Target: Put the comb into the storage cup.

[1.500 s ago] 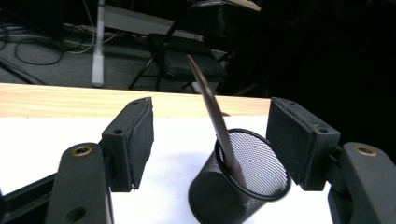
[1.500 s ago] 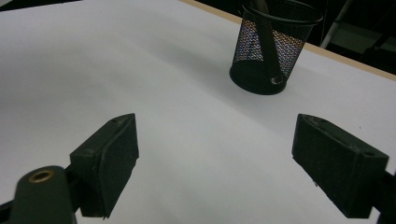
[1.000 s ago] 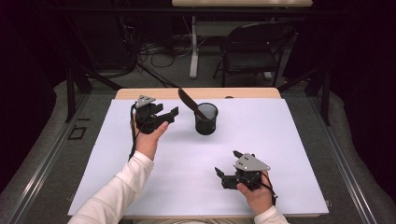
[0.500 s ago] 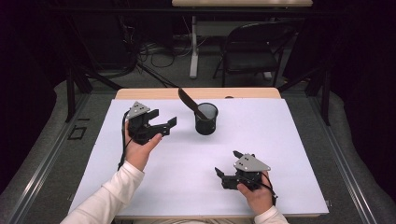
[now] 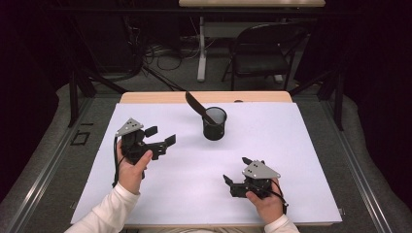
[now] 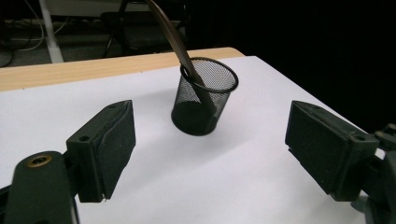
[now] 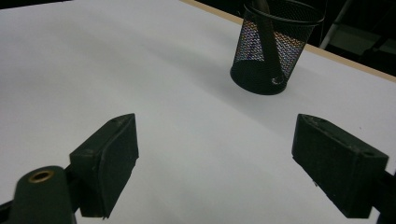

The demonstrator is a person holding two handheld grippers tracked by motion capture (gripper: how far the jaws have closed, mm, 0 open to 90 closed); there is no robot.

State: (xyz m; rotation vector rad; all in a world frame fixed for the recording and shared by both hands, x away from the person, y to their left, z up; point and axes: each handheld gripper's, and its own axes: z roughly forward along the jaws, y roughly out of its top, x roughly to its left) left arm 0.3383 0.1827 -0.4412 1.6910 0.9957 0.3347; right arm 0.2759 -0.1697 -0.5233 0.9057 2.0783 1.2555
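Observation:
A black mesh cup (image 5: 214, 124) stands on the white table cover, toward the back middle. A dark flat utensil (image 5: 197, 106) leans out of it to the left. My left gripper (image 5: 161, 135) hovers left of the cup, pointing at it, apart from it. Its jaws have just been opening and stand wide with nothing between them. In the left gripper view the cup (image 6: 204, 100) and the utensil (image 6: 173, 35) lie ahead of my left gripper (image 6: 210, 140). My right gripper (image 5: 236, 170) rests near the front right, open and empty. Its view shows the cup (image 7: 275, 46) beyond my right gripper (image 7: 215, 126).
A white sheet (image 5: 301, 145) covers most of the table, and a strip of wood (image 5: 155, 97) shows along the far edge. Behind the table stand a dark folding chair (image 5: 262, 53) and a white table leg (image 5: 201, 48), with cables on the floor.
My left hand has drawn back from the cup, leftward and toward the front edge, and its jaws have spread wider. The right hand and the cup have stayed put.

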